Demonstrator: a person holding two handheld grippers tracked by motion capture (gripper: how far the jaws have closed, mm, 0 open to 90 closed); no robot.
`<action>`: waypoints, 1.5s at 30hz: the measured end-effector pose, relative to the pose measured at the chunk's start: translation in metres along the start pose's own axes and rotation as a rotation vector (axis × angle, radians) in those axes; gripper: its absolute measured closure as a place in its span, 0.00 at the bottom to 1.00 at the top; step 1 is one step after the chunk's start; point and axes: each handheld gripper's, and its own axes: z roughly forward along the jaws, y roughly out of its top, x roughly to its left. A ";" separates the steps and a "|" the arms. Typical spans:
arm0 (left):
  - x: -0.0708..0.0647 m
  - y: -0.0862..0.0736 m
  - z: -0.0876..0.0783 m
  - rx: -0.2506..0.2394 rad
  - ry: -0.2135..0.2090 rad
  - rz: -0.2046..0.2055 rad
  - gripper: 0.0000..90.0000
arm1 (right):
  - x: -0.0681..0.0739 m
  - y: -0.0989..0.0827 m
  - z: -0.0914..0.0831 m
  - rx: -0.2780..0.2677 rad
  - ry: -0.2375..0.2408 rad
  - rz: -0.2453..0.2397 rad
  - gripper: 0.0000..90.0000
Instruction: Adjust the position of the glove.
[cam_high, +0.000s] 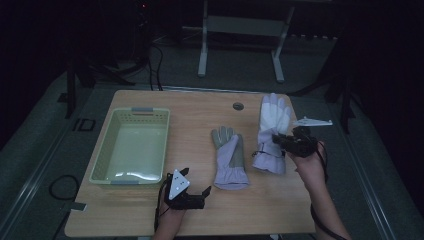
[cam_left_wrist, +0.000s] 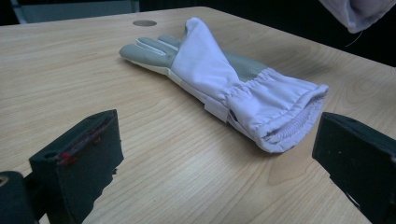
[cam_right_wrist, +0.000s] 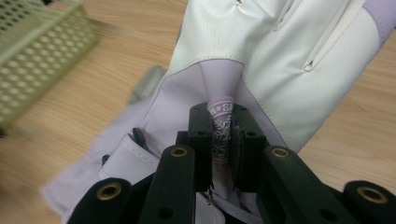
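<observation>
White-and-lilac fabric of the right-hand glove (cam_high: 272, 131) is pinched in the right gripper (cam_right_wrist: 223, 135), its jaws clamped on a fold at the table's three o'clock. Wide open, the left gripper (cam_high: 192, 192) rests at six o'clock, holding nothing, beside the middle glove (cam_high: 230, 157).

Basket (cam_high: 131, 145) left, gloves (cam_high: 230, 157) right, on table (cam_high: 200, 107)

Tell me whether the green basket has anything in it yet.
Empty. The high view shows the green basket with a bare floor; one glove lies flat on the table, the other glove is pinched in the right tool.
</observation>
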 end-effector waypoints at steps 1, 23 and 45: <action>0.000 0.000 0.000 0.000 -0.001 0.000 0.02 | 0.007 0.003 0.000 -0.003 0.004 -0.002 0.89; 0.000 0.000 -0.001 -0.005 -0.006 0.007 0.02 | 0.092 -0.003 0.066 0.157 0.068 -0.051 0.89; -0.002 0.001 0.001 0.020 -0.004 0.016 0.02 | 0.079 -0.026 0.103 0.205 0.091 -0.093 0.51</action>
